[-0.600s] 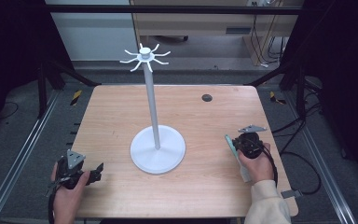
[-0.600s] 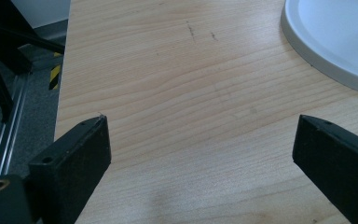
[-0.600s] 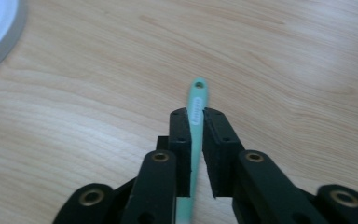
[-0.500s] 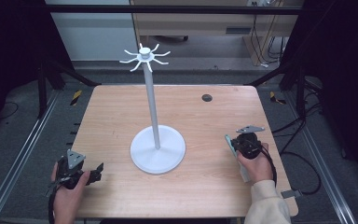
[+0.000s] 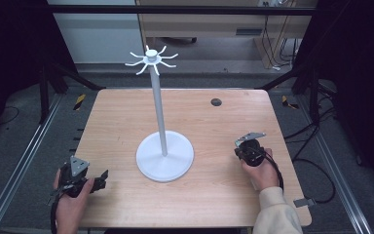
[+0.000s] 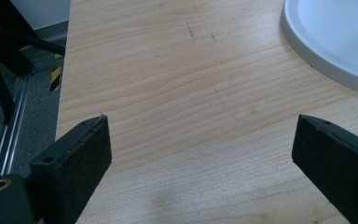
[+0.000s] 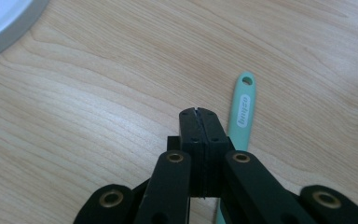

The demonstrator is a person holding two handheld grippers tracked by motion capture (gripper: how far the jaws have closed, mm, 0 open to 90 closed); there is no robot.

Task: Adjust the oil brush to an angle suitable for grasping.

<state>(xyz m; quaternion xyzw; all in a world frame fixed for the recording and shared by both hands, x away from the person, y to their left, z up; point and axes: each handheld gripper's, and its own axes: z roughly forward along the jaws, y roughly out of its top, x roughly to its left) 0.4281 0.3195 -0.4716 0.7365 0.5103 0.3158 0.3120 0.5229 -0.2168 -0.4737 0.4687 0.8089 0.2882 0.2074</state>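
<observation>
A white stand rises from a round base (image 5: 164,156) at the table's middle, and its thin pole (image 5: 158,107) carries a ring of hooks (image 5: 151,59) on top. My left gripper (image 5: 101,179) lies at the table's near left corner with its jaws wide apart over bare wood (image 6: 203,123); the base's rim (image 6: 335,32) is at the upper right. My right gripper (image 5: 239,147) rests right of the base, and its jaws (image 7: 198,112) are pressed together with nothing between them. A teal utensil handle (image 7: 243,105) with a hanging hole lies flat just beside them and runs under the gripper.
The wooden table (image 5: 117,122) has a small black round plug (image 5: 216,102) set in its far right part. Metal rails run along both sides on the floor. A black cable (image 5: 316,180) trails off the table's right edge. The stand's base (image 7: 0,18) edges into the right gripper view.
My right gripper has shifted slightly to the left, over the teal utensil that lay just left of it. The left gripper and the stand have stayed put.
</observation>
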